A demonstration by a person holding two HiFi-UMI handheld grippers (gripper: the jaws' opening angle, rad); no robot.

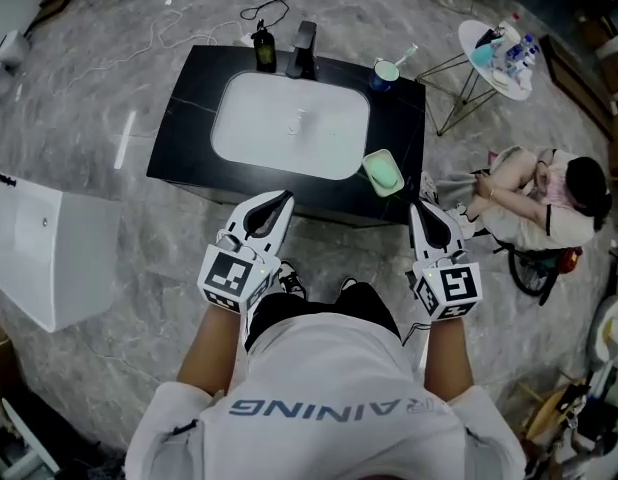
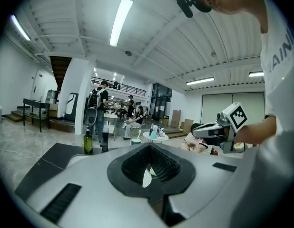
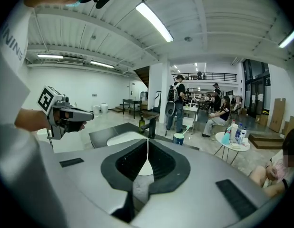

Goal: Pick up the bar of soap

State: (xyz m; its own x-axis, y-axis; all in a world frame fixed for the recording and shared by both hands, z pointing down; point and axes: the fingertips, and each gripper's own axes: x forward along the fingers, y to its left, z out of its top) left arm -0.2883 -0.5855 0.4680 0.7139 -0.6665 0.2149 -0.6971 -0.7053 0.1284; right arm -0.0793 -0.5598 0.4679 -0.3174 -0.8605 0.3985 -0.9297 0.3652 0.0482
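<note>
A pale green bar of soap [image 1: 386, 175] lies in a green dish [image 1: 370, 162] on the front right corner of the black counter [image 1: 185, 128], beside the white basin [image 1: 289, 126]. My left gripper [image 1: 282, 200] hovers off the counter's front edge, left of the dish, its jaws shut and holding nothing. My right gripper [image 1: 421, 209] is just right of the counter's front corner, below the dish, also shut and empty. In the left gripper view the left gripper [image 2: 149, 147] has its pads meeting at the tip. In the right gripper view the right gripper [image 3: 147, 141] shows only a thin slit. The soap is hidden in both gripper views.
At the back of the counter stand a dark bottle [image 1: 264, 48], a black faucet [image 1: 303, 50] and a cup with a toothbrush [image 1: 386, 70]. A round side table [image 1: 494, 58] with bottles and a seated person [image 1: 539, 203] are to the right. A white cabinet [image 1: 39, 248] is on the left.
</note>
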